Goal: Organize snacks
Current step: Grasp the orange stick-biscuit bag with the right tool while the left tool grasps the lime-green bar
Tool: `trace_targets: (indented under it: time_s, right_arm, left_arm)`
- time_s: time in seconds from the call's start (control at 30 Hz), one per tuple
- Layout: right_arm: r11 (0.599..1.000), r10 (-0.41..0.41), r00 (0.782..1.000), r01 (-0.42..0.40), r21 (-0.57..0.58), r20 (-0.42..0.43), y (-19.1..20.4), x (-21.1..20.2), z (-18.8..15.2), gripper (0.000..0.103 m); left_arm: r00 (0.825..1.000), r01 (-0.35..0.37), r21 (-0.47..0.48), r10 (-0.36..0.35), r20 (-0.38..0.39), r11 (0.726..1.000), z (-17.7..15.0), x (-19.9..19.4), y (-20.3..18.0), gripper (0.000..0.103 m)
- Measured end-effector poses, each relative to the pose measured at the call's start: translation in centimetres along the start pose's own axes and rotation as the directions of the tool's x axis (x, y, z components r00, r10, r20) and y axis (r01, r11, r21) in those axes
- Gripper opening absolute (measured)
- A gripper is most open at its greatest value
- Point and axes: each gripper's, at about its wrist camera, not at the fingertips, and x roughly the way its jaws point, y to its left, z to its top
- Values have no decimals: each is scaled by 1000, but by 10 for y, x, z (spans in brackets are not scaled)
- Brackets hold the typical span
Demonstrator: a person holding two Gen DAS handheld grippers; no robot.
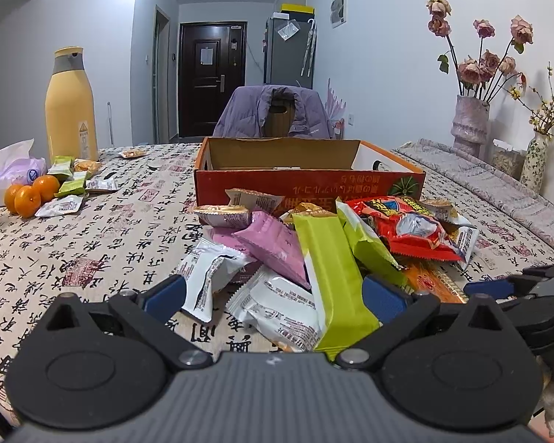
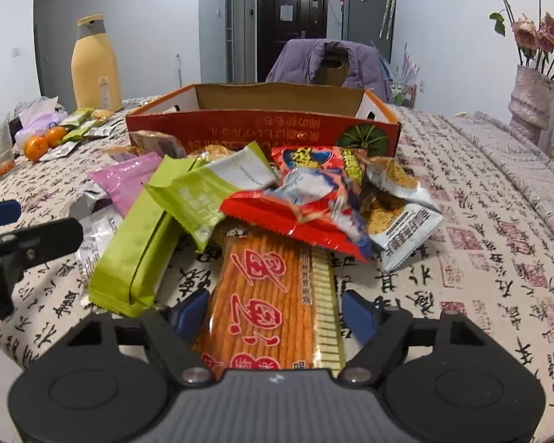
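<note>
A pile of snack packets lies on the table before an open red cardboard box (image 1: 306, 184), which also shows in the right wrist view (image 2: 262, 129). My left gripper (image 1: 273, 295) is open, its jaws either side of white packets (image 1: 280, 310) and a long green packet (image 1: 336, 277). My right gripper (image 2: 275, 313) is open around the near end of an orange cracker packet (image 2: 269, 295), jaws close to its sides but apart from it. A red packet (image 2: 306, 203) lies over the cracker packet's far end. Pink (image 1: 277, 243) and green (image 2: 136, 254) packets lie alongside.
A yellow bottle (image 1: 70, 107), oranges (image 1: 27, 195), tissues (image 1: 14, 166) and more small packets (image 1: 70, 184) sit at the far left. Vases with flowers (image 1: 469, 125) stand at the right. A chair with a purple jacket (image 1: 273, 110) is behind the box.
</note>
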Motion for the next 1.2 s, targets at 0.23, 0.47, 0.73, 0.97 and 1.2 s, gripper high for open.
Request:
trace_targets:
  time_s: [0.23, 0.47, 0.73, 0.97, 1.2]
  right_arm:
    - [1000, 26, 1000, -26, -14, 10, 2, -5, 0, 53]
    - [997, 78, 995, -77, -9, 62, -2, -21, -6, 37]
    - [993, 115, 980, -111, -32, 160, -10, -53, -15, 36]
    - [997, 81, 975, -79, -18, 207, -24, -69, -25, 36]
    - [998, 55, 976, -56, -4, 211, -36, -70, -29, 36]
  left_arm:
    - [1000, 9, 2, -9, -6, 1000, -2, 1, -2, 103]
    - [1000, 19, 13, -19, -14, 1000, -2, -1, -7, 103]
    - [998, 24, 40, -22, -64, 999, 3, 12, -22, 103]
    - [993, 14, 61, -6, -119, 998, 8, 31, -42, 93]
    - [984, 2, 84, 13, -175, 996, 9, 51, -56, 61]
